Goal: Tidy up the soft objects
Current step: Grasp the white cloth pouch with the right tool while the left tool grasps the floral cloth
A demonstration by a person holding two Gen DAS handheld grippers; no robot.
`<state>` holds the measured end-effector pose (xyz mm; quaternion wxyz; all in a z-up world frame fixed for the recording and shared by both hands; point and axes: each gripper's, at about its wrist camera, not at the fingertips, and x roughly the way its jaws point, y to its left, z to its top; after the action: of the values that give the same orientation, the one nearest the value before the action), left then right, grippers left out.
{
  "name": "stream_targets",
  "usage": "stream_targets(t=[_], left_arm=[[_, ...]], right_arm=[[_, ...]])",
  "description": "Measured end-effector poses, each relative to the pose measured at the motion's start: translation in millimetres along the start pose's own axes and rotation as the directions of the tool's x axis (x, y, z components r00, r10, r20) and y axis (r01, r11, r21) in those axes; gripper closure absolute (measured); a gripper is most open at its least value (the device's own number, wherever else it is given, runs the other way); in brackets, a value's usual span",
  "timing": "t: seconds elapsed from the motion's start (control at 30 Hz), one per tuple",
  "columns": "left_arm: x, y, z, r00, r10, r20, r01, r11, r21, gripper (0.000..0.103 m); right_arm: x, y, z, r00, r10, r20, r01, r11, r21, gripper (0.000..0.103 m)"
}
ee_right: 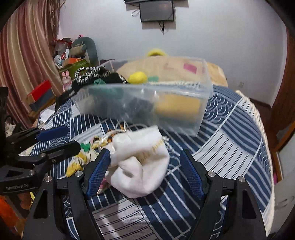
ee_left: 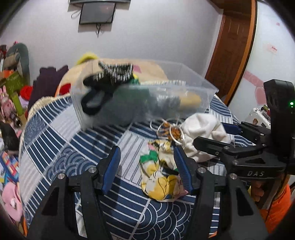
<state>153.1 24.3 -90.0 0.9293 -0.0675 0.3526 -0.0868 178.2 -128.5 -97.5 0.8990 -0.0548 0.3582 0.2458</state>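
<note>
The left gripper (ee_left: 146, 166) hangs low over a bed with its blue-padded fingers (ee_left: 112, 166) spread wide apart, clasping nothing. Between those fingers, nearer the right-hand one, lies a crumpled cloth printed in yellow, green and white (ee_left: 159, 177), resting on the blue and white patterned bedspread (ee_left: 55, 140).

The right gripper (ee_right: 145, 173) is also spread wide. A white drawstring pouch (ee_right: 140, 162) lies on the bedspread between its fingers, close against the left one; whether that finger actually touches the pouch cannot be told. The other finger stands clear of it. Neither gripper holds anything.

Just beyond the printed cloth, beside the pouch's mouth, lies a small orange patterned item with white cord loops (ee_left: 172, 132). The two grippers sit side by side, the right gripper showing at the right edge of the left wrist view with its fingers reaching toward the pouch.

Farther back on the bed stands a clear plastic storage bin (ee_left: 195, 88), blurred in both views. Inside it are soft things: a dark green mass, something yellow at the right end (ee_right: 177, 109), and a black and white knitted piece (ee_left: 115, 73) that hangs over the bin's left rim.

Behind the bin lies a beige cushion with a pink patch (ee_right: 189, 68). A dark screen (ee_right: 156, 11) is mounted on the white wall, striped curtains (ee_right: 22, 61) hang at the left, and a wooden door (ee_left: 234, 44) stands at the right.
</note>
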Motion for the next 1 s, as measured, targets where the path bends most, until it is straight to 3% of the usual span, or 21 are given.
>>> stream_targets(t=[0.17, 0.37, 0.47, 0.53, 0.63, 0.83, 1.0], left_arm=[[13, -3, -8, 0.999, -0.016, -0.033, 0.016, 1.000, -0.005, 0.044], [22, -10, -15, 0.998, -0.043, -0.054, 0.043, 0.999, 0.002, 0.052], [22, -10, -16, 0.996, -0.076, -0.056, 0.075, 0.997, -0.018, 0.065], [23, -10, -17, 0.995, -0.082, -0.056, 0.082, 0.997, -0.014, 0.079], [22, -8, -18, 0.995, -0.080, -0.056, 0.080, 0.997, -0.003, 0.092], [11, -2, -14, 0.996, -0.082, -0.032, 0.082, 0.996, -0.018, 0.095], [-11, -2, 0, 0.997, -0.064, 0.034, 0.064, 0.998, 0.005, 0.095]], right_arm=[[1, -1, -7, 1.000, 0.002, -0.015, -0.002, 1.000, 0.006, 0.029], [-2, 4, -11, 0.999, 0.038, -0.016, -0.038, 0.999, -0.004, 0.065], [-6, 9, -15, 1.000, 0.019, -0.003, -0.019, 1.000, -0.021, 0.071], [-8, 10, -17, 1.000, 0.009, 0.005, -0.008, 1.000, -0.026, 0.075], [-14, 10, -19, 1.000, -0.004, 0.021, 0.004, 1.000, -0.021, 0.078], [-32, 6, -15, 0.997, -0.016, 0.074, 0.017, 1.000, -0.002, 0.082], [-50, -2, -9, 0.992, -0.025, 0.126, 0.024, 1.000, 0.014, 0.082]])
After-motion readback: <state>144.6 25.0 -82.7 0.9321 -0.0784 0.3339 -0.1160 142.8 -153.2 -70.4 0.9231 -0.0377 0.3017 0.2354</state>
